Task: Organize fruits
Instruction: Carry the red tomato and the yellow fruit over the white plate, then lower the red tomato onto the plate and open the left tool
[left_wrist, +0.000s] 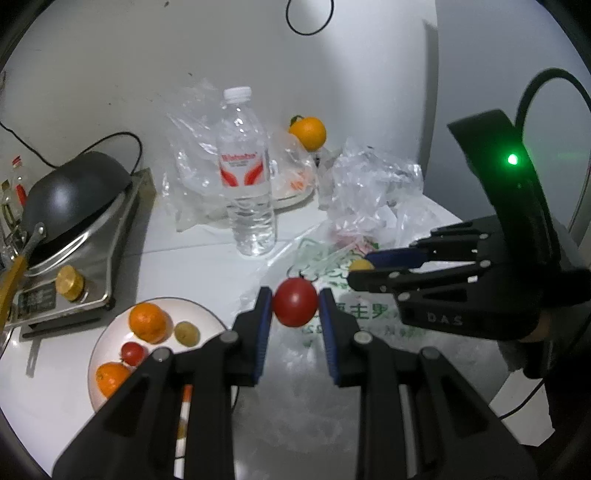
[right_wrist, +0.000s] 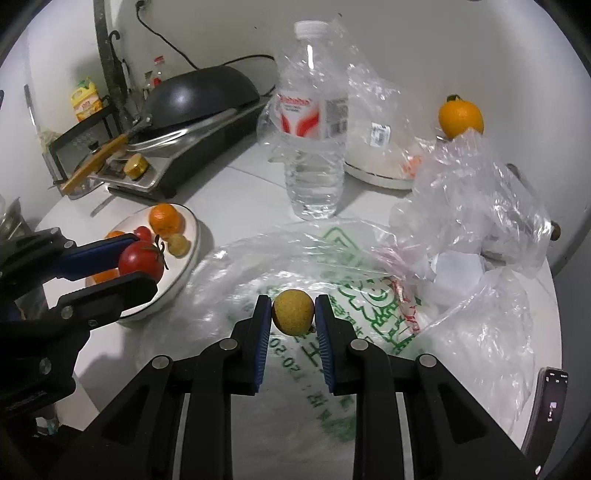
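My left gripper (left_wrist: 295, 308) is shut on a red tomato (left_wrist: 295, 302), held above the plastic bag with green print (left_wrist: 354, 314). In the right wrist view the same left gripper (right_wrist: 138, 264) holds the tomato (right_wrist: 142, 260) just over the white plate's (right_wrist: 190, 258) near rim. My right gripper (right_wrist: 292, 314) is shut on a small yellow-brown round fruit (right_wrist: 293, 311), above the bag (right_wrist: 362, 295). From the left wrist view the right gripper (left_wrist: 360, 267) pinches that fruit (left_wrist: 360, 265). The white plate (left_wrist: 110, 332) holds two oranges, a small tomato and a yellowish fruit.
A water bottle (left_wrist: 247, 173) stands mid-table. Behind it an orange (left_wrist: 308, 132) rests on bagged things over another plate. Crumpled clear bags (right_wrist: 472, 199) lie at the right. A black wok on a cooker (left_wrist: 70, 206) stands at the left. A phone (right_wrist: 550, 406) lies near the right edge.
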